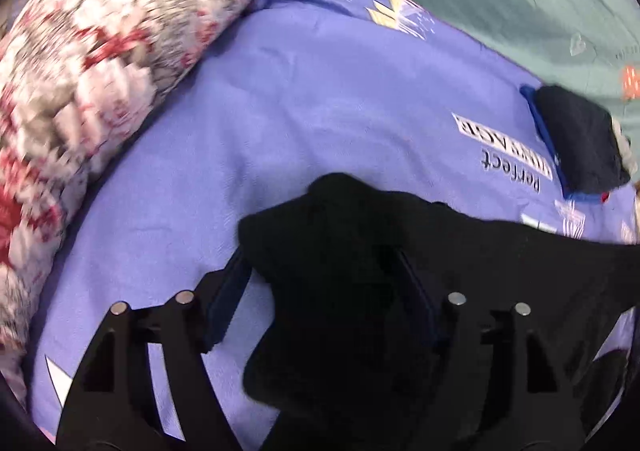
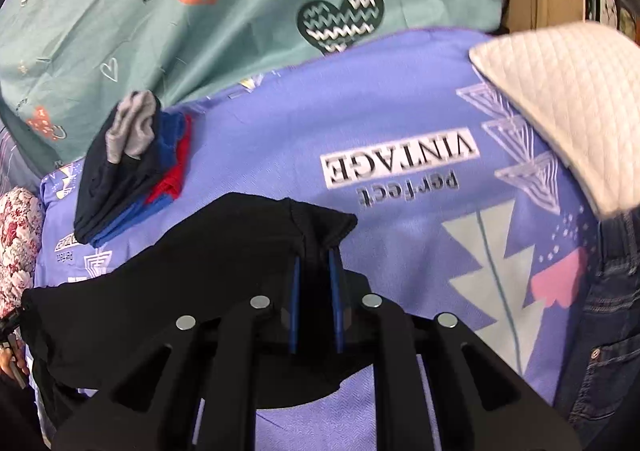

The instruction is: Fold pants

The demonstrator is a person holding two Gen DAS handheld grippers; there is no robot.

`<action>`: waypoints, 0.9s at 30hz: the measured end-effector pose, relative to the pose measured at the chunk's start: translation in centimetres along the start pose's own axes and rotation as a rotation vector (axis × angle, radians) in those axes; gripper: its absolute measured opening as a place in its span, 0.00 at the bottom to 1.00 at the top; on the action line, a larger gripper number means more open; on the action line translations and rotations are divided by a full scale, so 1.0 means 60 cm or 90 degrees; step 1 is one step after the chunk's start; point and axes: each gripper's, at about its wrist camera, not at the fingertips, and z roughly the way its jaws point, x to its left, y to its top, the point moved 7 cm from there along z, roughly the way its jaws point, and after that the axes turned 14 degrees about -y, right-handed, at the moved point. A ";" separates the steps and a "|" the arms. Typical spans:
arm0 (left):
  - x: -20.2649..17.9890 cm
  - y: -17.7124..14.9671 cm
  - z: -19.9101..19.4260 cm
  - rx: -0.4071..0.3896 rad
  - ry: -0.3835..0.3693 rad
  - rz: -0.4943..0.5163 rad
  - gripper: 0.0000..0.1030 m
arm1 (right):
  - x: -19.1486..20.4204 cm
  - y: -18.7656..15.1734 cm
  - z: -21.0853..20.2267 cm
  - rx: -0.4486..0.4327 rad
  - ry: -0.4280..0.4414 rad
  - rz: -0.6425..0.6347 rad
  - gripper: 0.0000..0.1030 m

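Black pants (image 2: 192, 271) hung between both tongs over the purple sheet (image 2: 400, 123). Right gripper (image 2: 316, 271) pinched a hem; left gripper (image 1: 320, 271) looked wider, its hold unclear, so cloth might slip. Folded stack (image 2: 128, 171) at 10 o'clock could snag.

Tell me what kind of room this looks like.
Probably a bedroom: the black pants are held over a purple printed bedsheet, beside a red-and-white patterned pillow and a teal heart-print cover.
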 end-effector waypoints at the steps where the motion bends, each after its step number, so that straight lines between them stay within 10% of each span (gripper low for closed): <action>1: -0.008 0.003 0.012 0.014 0.009 0.021 0.72 | -0.003 -0.005 0.005 0.005 -0.001 0.004 0.13; 4: -0.023 0.009 0.028 0.034 0.007 0.026 0.23 | -0.012 -0.017 0.008 0.007 -0.001 0.011 0.13; 11: -0.104 0.076 -0.078 -0.117 -0.013 0.052 0.22 | -0.034 0.024 -0.066 -0.074 0.009 0.042 0.13; 15: -0.112 0.095 -0.031 -0.080 0.025 0.065 0.34 | -0.057 0.049 -0.047 -0.055 -0.008 0.072 0.14; 17: -0.096 0.091 0.036 -0.017 0.066 0.062 0.60 | -0.069 0.045 0.007 -0.005 -0.035 0.079 0.17; 21: -0.058 0.078 0.075 0.034 0.102 0.022 0.71 | -0.103 -0.005 0.110 0.113 -0.161 0.080 0.39; 27: -0.014 0.056 -0.097 -0.056 0.078 -0.032 0.88 | -0.140 -0.021 -0.017 -0.015 -0.177 0.076 0.77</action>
